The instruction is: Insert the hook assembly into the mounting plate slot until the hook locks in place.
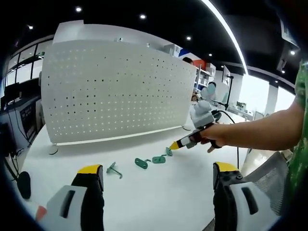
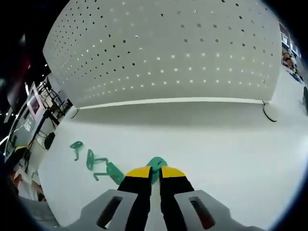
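Surface: white table (image 1: 159, 197) with an upright perforated mounting plate (image 1: 115, 91) at its back.
Progress: nothing inserted; green hooks (image 1: 142, 163) lie loose on the table.
Right gripper (image 2: 154, 174): jaws closed, seemingly pinching one green hook (image 2: 156, 163).
Left gripper (image 1: 158, 175): jaws wide apart, empty.
Views: left gripper view shows the person's hand (image 1: 216, 134) carrying the right gripper.

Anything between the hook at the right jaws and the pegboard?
Nothing visible. The right gripper has its jaws nearly shut at a green hook, and only bare white table lies between it and the pegboard. The other hooks lie off to the side.
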A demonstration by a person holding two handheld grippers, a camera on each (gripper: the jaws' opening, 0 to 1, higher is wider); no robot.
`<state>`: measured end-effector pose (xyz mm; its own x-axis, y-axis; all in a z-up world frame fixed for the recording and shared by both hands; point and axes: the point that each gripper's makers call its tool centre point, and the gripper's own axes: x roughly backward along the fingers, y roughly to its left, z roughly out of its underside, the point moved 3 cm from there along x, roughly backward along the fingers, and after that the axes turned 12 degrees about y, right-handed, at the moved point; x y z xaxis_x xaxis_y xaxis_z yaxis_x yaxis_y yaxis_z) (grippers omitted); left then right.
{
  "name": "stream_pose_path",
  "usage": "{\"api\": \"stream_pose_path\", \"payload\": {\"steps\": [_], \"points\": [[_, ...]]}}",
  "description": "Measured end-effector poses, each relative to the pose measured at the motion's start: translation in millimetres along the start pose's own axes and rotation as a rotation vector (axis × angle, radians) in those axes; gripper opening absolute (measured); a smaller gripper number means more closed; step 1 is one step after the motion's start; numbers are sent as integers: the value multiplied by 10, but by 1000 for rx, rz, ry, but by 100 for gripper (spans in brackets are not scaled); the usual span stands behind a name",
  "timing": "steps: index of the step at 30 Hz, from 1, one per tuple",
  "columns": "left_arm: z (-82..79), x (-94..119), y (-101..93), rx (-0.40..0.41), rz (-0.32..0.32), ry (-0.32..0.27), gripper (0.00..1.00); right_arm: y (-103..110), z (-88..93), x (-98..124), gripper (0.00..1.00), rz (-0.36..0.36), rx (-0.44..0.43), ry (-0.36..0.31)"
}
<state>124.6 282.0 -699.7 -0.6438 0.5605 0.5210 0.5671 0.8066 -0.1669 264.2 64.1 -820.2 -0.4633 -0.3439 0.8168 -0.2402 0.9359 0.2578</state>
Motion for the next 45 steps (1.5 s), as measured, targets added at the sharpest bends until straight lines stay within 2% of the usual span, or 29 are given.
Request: {"api": "stream_pose_path", "payload": {"steps": [3,7,18,35,45], "points": [[-2,-1,1,1,1,-1,97,-7,-3,-1,4,0,2,-1],[1,-7,3,1,1,0,97,12,-39,12,15,-26,-46,-16],[13,-8,11,4,0,3,96,-6,-35,-20,5,-4,-17,-5],[12,-23,3,3,7,2,96,-35,-27,5,2,-2,-8,-12],[-5,-33,-17,-3,14,1,96,7,-55,101,1,-10,2,-43]]}}
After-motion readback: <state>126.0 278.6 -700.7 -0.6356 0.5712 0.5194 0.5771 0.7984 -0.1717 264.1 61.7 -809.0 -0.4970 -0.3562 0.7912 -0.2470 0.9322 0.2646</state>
